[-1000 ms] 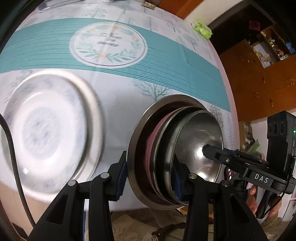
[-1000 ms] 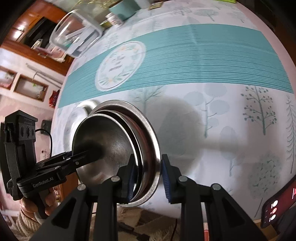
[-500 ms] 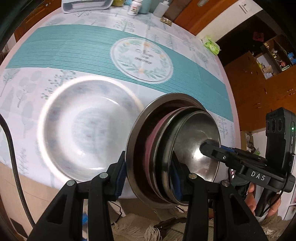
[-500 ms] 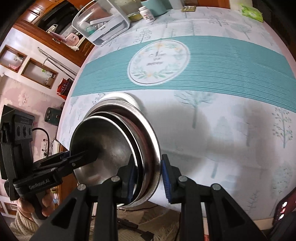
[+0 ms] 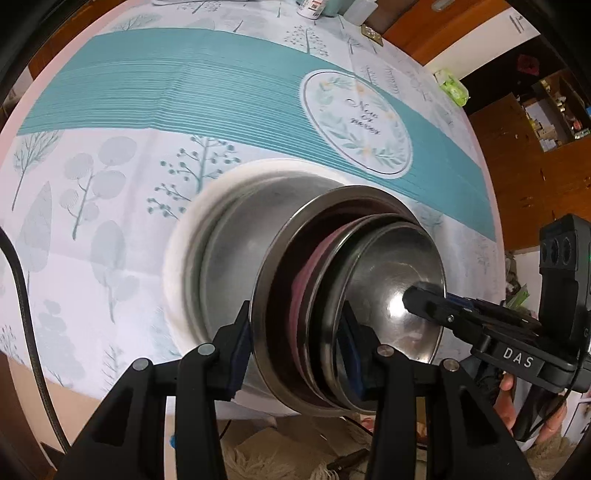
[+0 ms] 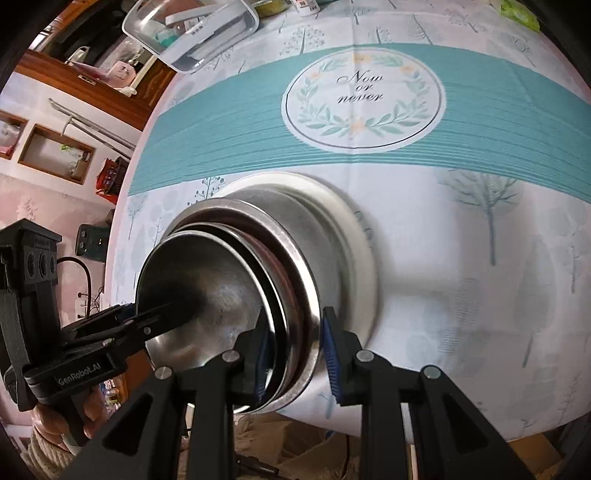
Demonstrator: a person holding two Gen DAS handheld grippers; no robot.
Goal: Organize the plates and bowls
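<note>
Left tongs: the left tongs [image 5: 297, 354] are clamped on the near rim of the nested steel stack [image 5: 369, 306], one blue pad outside the outermost dish, the other inside the innermost bowl.
Right tongs: the right tongs [image 6: 295, 356] are clamped on the opposite rim of the same stack, pads pressing either side of the rims.
Stack make-up: an outer steel dish [image 6: 295, 291], a pink-edged piece [image 5: 301, 291] between, and an inner steel bowl [image 6: 207, 295] uppermost; all nested and tilted, held clear of the bench [image 6: 461, 277].
Position of stack: carried between both tongs, directly ahead of the pads in each wrist view.
Large plate: a wide white-rimmed steel plate [image 5: 221, 258] lies on the bench just beyond the tongs, directly beneath and behind the stack; whether the stack touches it cannot be told.
Bench covering: a cloth with a teal band [image 6: 229, 129] and a round wreath emblem [image 6: 364, 99], beyond the plate.
Far side: a clear plastic container [image 6: 195, 29] lies well beyond the right tongs, at the far left edge.
Hands: a hand [image 5: 532, 413] grips the right tongs' handle; another hand [image 6: 66, 413] holds the left handle.
</note>
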